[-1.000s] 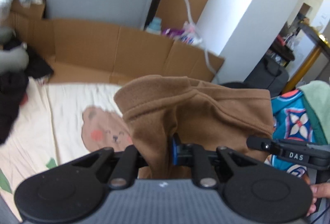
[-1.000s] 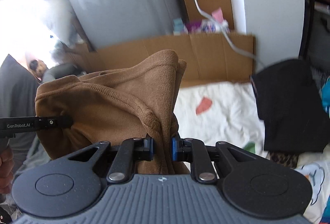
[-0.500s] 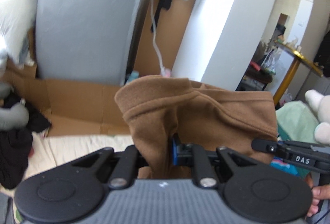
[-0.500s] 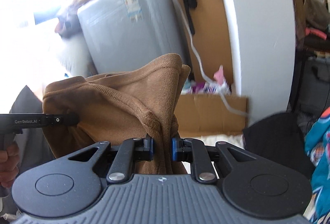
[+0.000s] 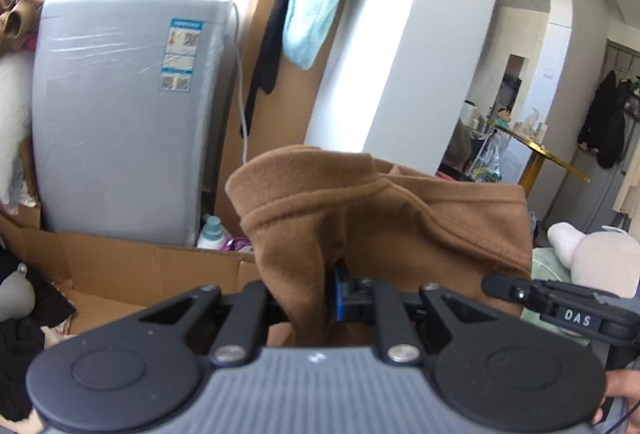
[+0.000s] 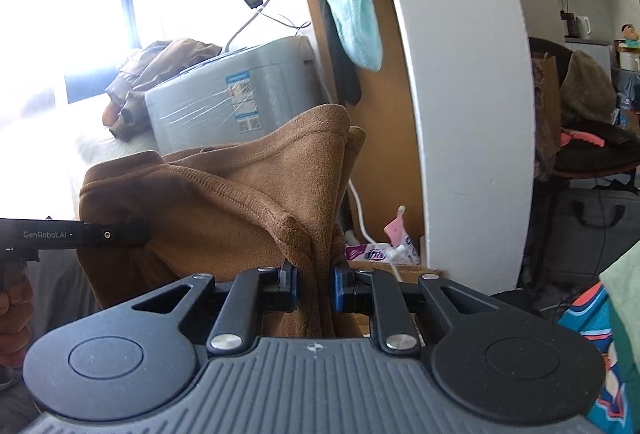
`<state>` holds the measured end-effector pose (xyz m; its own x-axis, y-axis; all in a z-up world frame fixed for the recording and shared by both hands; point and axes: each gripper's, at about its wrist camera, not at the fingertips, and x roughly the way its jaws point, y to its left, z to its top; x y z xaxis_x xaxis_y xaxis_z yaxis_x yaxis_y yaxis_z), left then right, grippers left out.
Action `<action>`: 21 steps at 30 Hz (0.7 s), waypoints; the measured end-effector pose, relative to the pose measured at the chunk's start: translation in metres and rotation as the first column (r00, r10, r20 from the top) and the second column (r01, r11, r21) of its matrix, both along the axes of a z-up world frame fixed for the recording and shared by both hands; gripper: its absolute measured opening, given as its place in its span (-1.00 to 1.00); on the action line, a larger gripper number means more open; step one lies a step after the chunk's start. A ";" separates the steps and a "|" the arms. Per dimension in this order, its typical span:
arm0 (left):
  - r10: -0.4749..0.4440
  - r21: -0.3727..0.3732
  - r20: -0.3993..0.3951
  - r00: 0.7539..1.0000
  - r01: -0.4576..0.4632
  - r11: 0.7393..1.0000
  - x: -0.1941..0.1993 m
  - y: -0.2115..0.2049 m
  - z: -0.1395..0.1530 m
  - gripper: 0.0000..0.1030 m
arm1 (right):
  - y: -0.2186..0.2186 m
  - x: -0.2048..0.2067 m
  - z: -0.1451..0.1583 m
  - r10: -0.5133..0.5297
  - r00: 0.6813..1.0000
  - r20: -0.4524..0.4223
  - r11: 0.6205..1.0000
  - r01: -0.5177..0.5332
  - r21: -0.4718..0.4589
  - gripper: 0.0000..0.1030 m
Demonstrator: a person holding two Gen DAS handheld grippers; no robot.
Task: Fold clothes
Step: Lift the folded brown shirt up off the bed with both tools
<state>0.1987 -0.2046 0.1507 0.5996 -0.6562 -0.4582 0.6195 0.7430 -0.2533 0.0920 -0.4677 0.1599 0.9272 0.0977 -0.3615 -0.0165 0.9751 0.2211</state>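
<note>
1. Your left tool (image 5: pixel 310 298) is clamped on a bunched fold of the brown garment (image 5: pixel 392 218). Cloth fills the gap between its pads and covers the left one.
2. Your right tool (image 6: pixel 314 284) is clamped on the same garment's other end (image 6: pixel 224 202), with a thick gather pinched between both blue pads.
3. The garment hangs in the air between the 2 tools, its hemmed edge stretched across in front of each. In the left view the right tool's finger (image 5: pixel 520 292) pokes into the cloth just right of the grip. In the right view the left tool's finger (image 6: pixel 92 234) does the same at the left.
4. Handling: it looks like thick fleece or sweatshirt knit, soft and limp, with no stiffness. It should drape and sag between grips, and is likely heavy enough to pull on a shallow pinch.
5. Grip: both pinches look deep and bunched, several layers thick. That is secure for lifting but poor for a crisp fold. For a flat lay, hold at the stitched hem or seam corners, 1 per tool.
6. The lower part of the garment is hidden behind the tools, so I can't tell whether it hangs free.
7. Behind it: the grey appliance (image 5: pixel 120 106) and the cardboard (image 5: pixel 132 270) sit well beyond the cloth.
</note>
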 end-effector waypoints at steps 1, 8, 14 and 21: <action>-0.001 -0.002 0.001 1.000 0.001 1.000 -0.002 -0.004 0.000 -0.73 | -0.003 -0.004 0.001 -0.003 1.000 0.001 1.000 0.003 -0.003 -0.70; -0.012 -0.006 0.005 1.000 0.012 1.000 -0.024 -0.034 0.002 -0.73 | -0.029 -0.032 -0.001 -0.034 0.999 0.011 0.999 0.034 0.002 -0.70; -0.046 -0.012 0.002 0.999 0.046 0.999 -0.043 -0.060 -0.007 -0.73 | -0.054 -0.054 -0.009 -0.056 0.998 -0.002 0.998 0.055 -0.038 -0.70; -0.103 -0.006 0.008 0.995 0.103 0.995 -0.064 -0.090 -0.028 -0.72 | -0.091 -0.061 -0.029 -0.057 0.996 -0.063 0.995 0.052 -0.080 -0.70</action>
